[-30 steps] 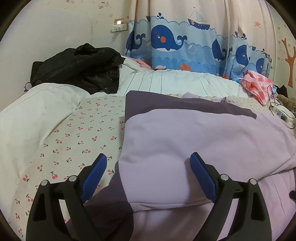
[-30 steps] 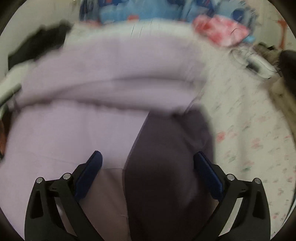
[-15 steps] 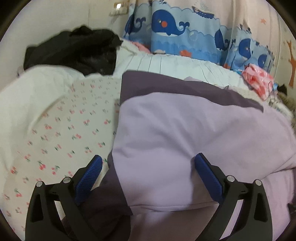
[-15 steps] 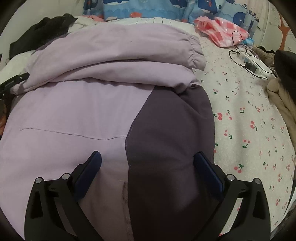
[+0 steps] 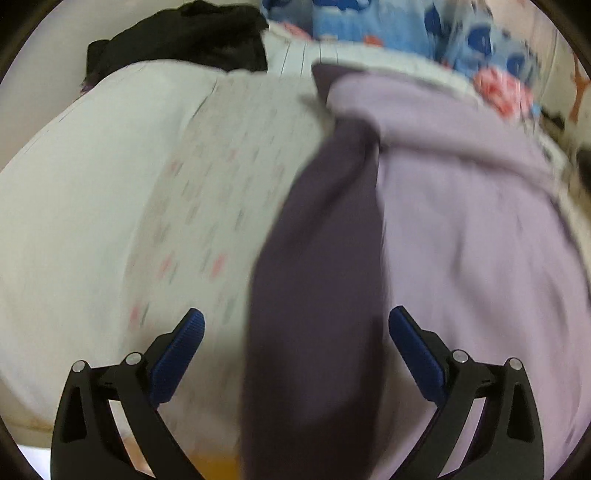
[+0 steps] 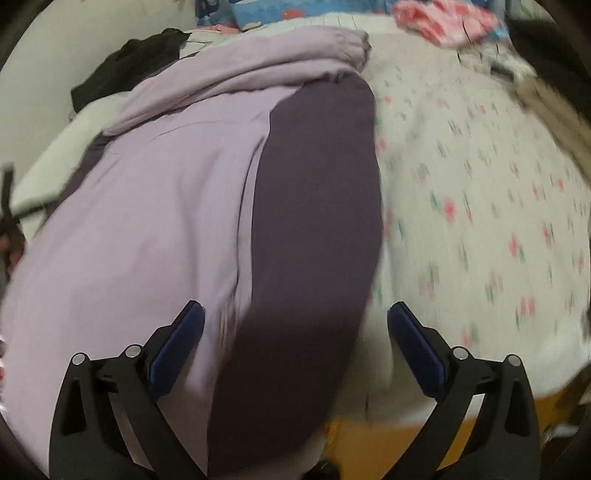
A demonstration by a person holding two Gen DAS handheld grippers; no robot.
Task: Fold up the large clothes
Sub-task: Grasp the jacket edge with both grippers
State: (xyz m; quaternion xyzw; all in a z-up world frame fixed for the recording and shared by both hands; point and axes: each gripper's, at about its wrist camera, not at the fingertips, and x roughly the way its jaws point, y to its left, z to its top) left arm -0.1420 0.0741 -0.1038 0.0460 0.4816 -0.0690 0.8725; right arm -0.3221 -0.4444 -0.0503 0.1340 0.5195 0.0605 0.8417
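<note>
Lilac and dark-purple fabric fills much of the left wrist view: the two-tone jacket (image 5: 461, 229) lies spread on the bed (image 5: 92, 221), its dark purple side panel (image 5: 317, 280) running from the far edge down toward the camera. The left gripper (image 5: 295, 332) hangs over that panel with its blue-padded fingers (image 5: 177, 350) spread wide, gripping nothing; one finger is over the cherry-print sheet (image 5: 221, 192), the other over the lilac cloth. A black garment (image 5: 184, 33) is heaped at the far end of the bed, near the whale-print curtain (image 5: 369, 22), and a pink-and-white bundle (image 5: 506, 92) lies at the far right. The picture is smeared by motion.

In the right wrist view the same jacket (image 6: 147, 221) covers the left half of the bed (image 6: 480, 184), a lilac sleeve with a gathered cuff (image 6: 354, 40) folded across its far end. The right gripper (image 6: 295, 325) is above the near part of the other dark panel (image 6: 314, 221), its fingers (image 6: 417, 354) wide apart and empty, one over lilac fabric, the other over the sheet just beside the jacket's edge. The black garment (image 6: 140, 62) sits at the far left, the pink bundle (image 6: 443, 18) at the far right, and a strip of orange floor (image 6: 376, 439) shows below the bed's edge.
</note>
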